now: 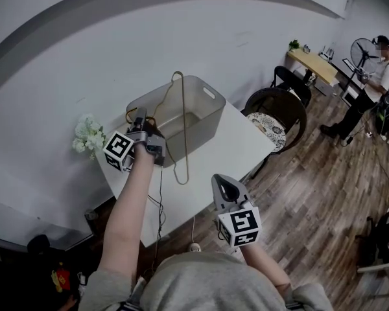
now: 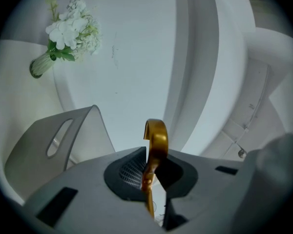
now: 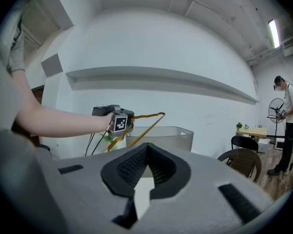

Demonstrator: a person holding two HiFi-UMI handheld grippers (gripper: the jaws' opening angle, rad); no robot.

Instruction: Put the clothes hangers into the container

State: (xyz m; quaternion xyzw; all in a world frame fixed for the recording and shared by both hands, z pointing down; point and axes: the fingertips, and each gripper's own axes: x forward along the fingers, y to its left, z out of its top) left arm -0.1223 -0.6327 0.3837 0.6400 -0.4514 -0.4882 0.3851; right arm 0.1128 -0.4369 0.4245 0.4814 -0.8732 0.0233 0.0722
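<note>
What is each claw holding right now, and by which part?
The left claw grips the gold hanger just below its hook; the right claw is empty.

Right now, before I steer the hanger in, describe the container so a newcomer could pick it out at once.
Find the white table by the white wall. At its far end stands the container, beside the white flowers. It is the only open-topped tub there: translucent grey, with a slot handle in its rim.

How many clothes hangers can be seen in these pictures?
1: a golden hanger, clamped just below its hook by the left gripper, by the container. Others may lie hidden inside.
</note>
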